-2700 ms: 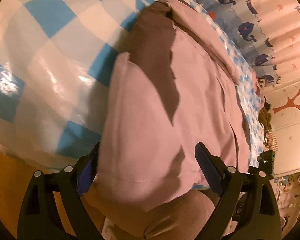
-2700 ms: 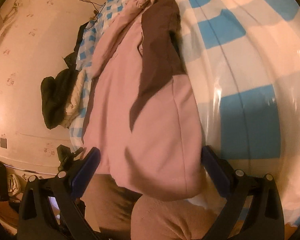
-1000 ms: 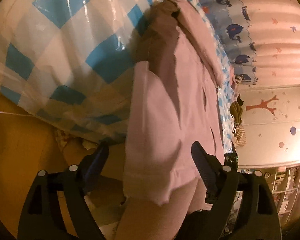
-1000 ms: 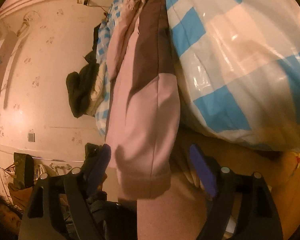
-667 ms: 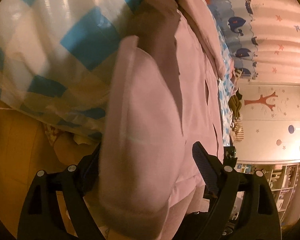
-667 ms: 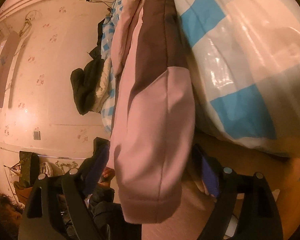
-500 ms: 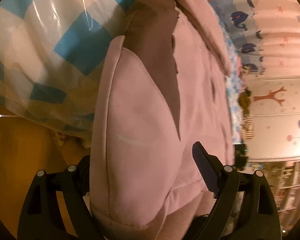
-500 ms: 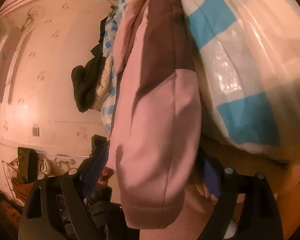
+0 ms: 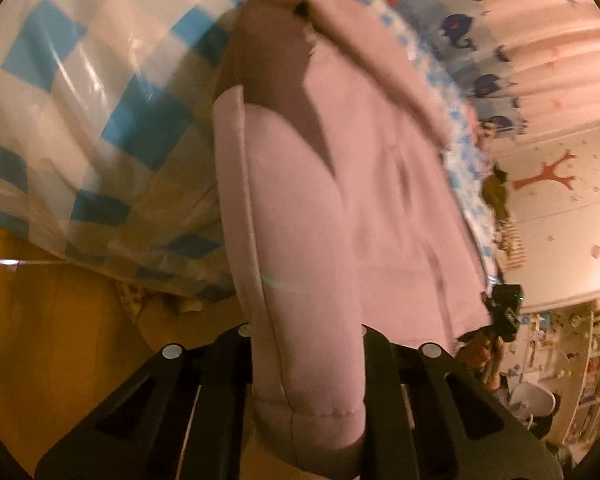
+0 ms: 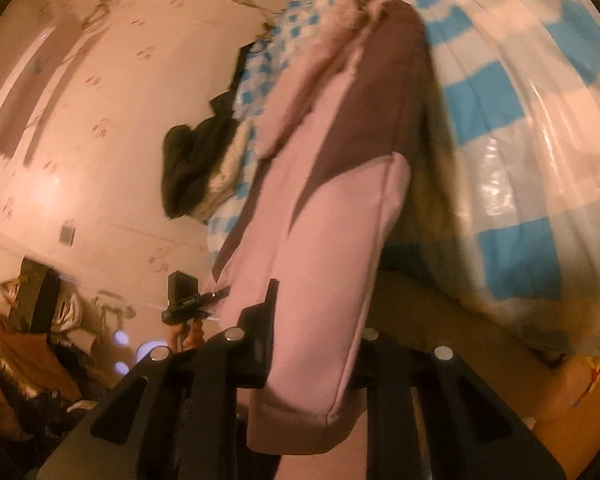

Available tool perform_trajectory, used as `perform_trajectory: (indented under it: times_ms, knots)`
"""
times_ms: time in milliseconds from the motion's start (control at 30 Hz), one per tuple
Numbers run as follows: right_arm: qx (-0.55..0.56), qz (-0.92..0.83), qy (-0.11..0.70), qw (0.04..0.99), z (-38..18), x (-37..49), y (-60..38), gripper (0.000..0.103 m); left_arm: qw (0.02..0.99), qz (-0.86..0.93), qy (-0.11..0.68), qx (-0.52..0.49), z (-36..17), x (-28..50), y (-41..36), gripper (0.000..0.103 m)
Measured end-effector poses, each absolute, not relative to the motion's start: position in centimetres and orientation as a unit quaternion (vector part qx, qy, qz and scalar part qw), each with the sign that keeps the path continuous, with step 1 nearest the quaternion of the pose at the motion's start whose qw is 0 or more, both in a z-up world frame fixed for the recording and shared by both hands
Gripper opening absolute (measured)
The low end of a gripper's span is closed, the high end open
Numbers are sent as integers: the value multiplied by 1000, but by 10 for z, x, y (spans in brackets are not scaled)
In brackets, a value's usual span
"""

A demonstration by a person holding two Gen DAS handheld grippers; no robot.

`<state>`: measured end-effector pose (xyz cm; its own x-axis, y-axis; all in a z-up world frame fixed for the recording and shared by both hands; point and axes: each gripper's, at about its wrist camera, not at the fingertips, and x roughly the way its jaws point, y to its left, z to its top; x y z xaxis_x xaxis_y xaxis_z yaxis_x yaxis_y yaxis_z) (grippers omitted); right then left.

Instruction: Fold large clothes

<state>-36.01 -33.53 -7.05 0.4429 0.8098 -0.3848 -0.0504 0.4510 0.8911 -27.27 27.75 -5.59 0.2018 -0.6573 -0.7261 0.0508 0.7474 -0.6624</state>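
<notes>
A large pink garment with a dark brown panel lies along the edge of a bed and hangs over it. My left gripper is shut on the garment's hem at its left corner. My right gripper is shut on the hem at the other corner; the same pink cloth and brown panel run up to the bed. Each gripper shows in the other's view, the right one and the left one.
The bed has a blue and white checked cover under clear plastic. A dark jacket lies at the bed's far end. A whale-print curtain hangs behind. Wooden floor lies below; shelves stand at the right.
Both grippers have closed on the hem of the pink garment, which was loose between open jaws before. The cloth is now pulled taut from the bed edge.
</notes>
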Motion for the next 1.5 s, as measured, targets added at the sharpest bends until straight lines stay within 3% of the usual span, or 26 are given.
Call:
perform_trajectory:
  times_ms: [133,233,300,367,500,533,600,633,700,800,1067,1333,1500]
  knots:
    - [415,304,458,725,-64,-380,-336,24,724,-289,586,-220,-39,-293,279,14]
    - [421,295,485,707,-85,-387,-341,40,713,-274,613,-202,-59,-296,280,29]
    - [434,288,490,699,-99,-388,-345,52,709,-261,618,-218,-72,-293,285,48]
    - [446,292,489,691,-108,-388,-345,55,703,-251,619,-246,-84,-291,291,58]
    - [454,297,491,681,-121,-385,-342,59,696,-246,622,-261,-96,-291,284,64]
    - [454,300,490,681,-123,-384,-340,59,697,-246,622,-260,-97,-293,282,64]
    - [457,305,475,687,-123,-384,-338,37,704,-238,619,-254,-95,-294,279,63]
    - [455,305,468,693,-121,-384,-338,33,708,-233,617,-252,-95,-297,278,58]
    - [457,310,442,707,-114,-389,-339,26,708,-238,611,-263,-92,-300,284,22]
    - [467,316,408,718,-98,-397,-338,24,722,-245,588,-270,-79,-306,285,13]
    - [490,373,311,724,-48,-426,-343,24,744,-318,500,-310,-17,-335,313,11]
    - [536,371,285,703,-69,-439,-346,24,721,-315,495,-369,-47,-342,328,11]
    - [546,394,234,702,-45,-415,-349,24,733,-327,454,-386,-19,-331,327,11]
